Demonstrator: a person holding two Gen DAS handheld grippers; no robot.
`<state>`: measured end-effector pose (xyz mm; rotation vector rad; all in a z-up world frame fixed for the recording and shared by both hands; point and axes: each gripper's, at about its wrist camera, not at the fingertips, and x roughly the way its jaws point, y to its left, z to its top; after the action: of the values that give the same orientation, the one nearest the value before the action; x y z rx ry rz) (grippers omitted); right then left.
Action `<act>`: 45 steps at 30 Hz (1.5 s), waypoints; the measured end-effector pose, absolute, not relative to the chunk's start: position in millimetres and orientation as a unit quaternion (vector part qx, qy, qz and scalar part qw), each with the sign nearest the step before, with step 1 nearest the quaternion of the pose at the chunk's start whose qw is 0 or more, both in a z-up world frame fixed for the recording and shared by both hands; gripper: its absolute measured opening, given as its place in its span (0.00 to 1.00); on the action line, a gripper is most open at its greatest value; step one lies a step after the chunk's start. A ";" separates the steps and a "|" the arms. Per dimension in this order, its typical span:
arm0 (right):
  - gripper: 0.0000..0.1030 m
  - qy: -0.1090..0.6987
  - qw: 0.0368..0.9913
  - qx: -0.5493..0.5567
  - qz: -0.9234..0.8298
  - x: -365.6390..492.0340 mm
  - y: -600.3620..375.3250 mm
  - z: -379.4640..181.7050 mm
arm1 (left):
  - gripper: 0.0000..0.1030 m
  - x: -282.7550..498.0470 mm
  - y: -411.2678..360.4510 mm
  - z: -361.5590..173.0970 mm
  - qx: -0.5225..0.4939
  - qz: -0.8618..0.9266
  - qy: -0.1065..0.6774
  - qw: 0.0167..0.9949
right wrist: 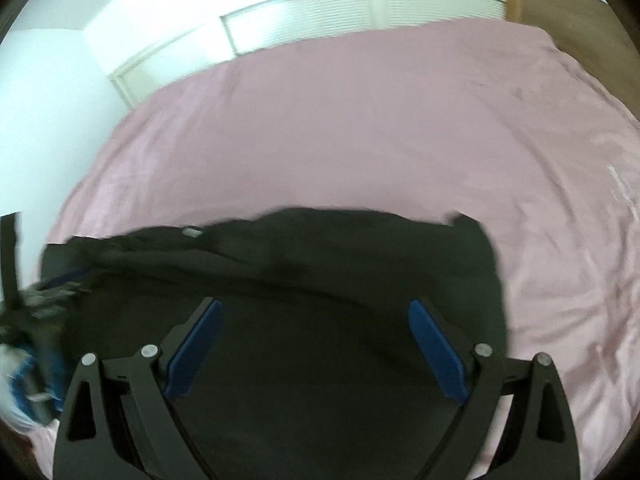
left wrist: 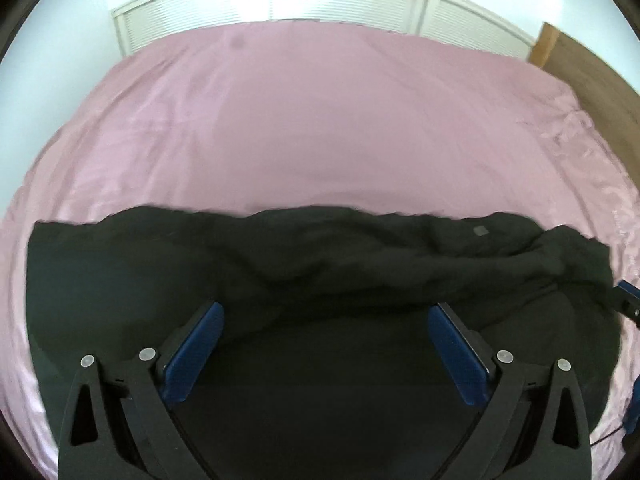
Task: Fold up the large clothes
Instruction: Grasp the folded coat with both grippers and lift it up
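A large black garment (left wrist: 320, 264) lies spread across the near part of a pink bed (left wrist: 304, 120). It also shows in the right wrist view (right wrist: 320, 264), with a small pale tag (right wrist: 193, 232) near its far edge. My left gripper (left wrist: 325, 312) hovers over the garment, jaws wide apart and empty, blue pads (left wrist: 196, 352) showing. My right gripper (right wrist: 314, 308) is also wide open and empty above the garment. The right gripper's tip (left wrist: 628, 300) shows at the right edge of the left wrist view. The left gripper (right wrist: 40, 320) appears blurred at the left edge of the right wrist view.
The pink sheet (right wrist: 360, 128) covers the bed beyond the garment. White louvered closet doors (left wrist: 320, 4) stand behind the bed. A wooden panel (left wrist: 592, 72) is at the right. White wall (right wrist: 48, 92) is at the left.
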<state>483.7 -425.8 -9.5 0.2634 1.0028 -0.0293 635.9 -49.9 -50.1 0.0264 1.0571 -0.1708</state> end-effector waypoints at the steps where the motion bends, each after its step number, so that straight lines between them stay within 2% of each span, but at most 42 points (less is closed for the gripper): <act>1: 0.93 0.496 0.858 0.135 -0.024 489.3 -434.9 -23.6 | 0.98 638.8 -46.2 -56.9 0.019 -0.074 0.511 0.856; 4: 0.93 0.533 0.831 0.154 -0.030 499.0 -447.9 -56.7 | 0.98 647.2 -38.5 -74.6 0.007 -0.071 0.530 0.845; 9: 0.93 0.513 0.831 0.216 0.015 479.9 -472.7 -40.1 | 0.98 627.7 -22.9 -47.1 -0.017 -0.110 0.504 0.856; 13: 0.97 0.506 0.817 0.274 0.034 452.2 -518.7 -37.0 | 0.98 603.9 29.1 -21.9 -0.039 -0.116 0.497 0.859; 16: 1.00 0.519 0.788 0.328 0.053 440.1 -549.7 -60.1 | 0.98 586.6 83.6 -17.4 -0.073 -0.107 0.500 0.856; 20: 1.00 0.546 0.736 0.390 0.095 439.8 -557.9 -103.9 | 0.98 565.0 146.8 -44.0 -0.130 -0.112 0.533 0.828; 26: 1.00 0.539 0.717 0.424 0.127 432.6 -552.0 -143.4 | 0.98 540.5 199.5 -105.5 -0.251 -0.141 0.549 0.784; 34: 1.00 0.545 0.691 0.434 0.196 468.1 -500.9 -178.2 | 0.99 551.8 192.6 -170.6 -0.314 -0.218 0.565 0.731; 45: 1.00 0.550 0.677 0.449 0.193 485.1 -478.1 -200.8 | 0.99 553.2 171.7 -193.9 -0.329 -0.242 0.572 0.712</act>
<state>485.1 -478.1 -200.8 1.0082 1.2360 0.4344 553.2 171.7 -193.9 -0.7293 1.2678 -0.5361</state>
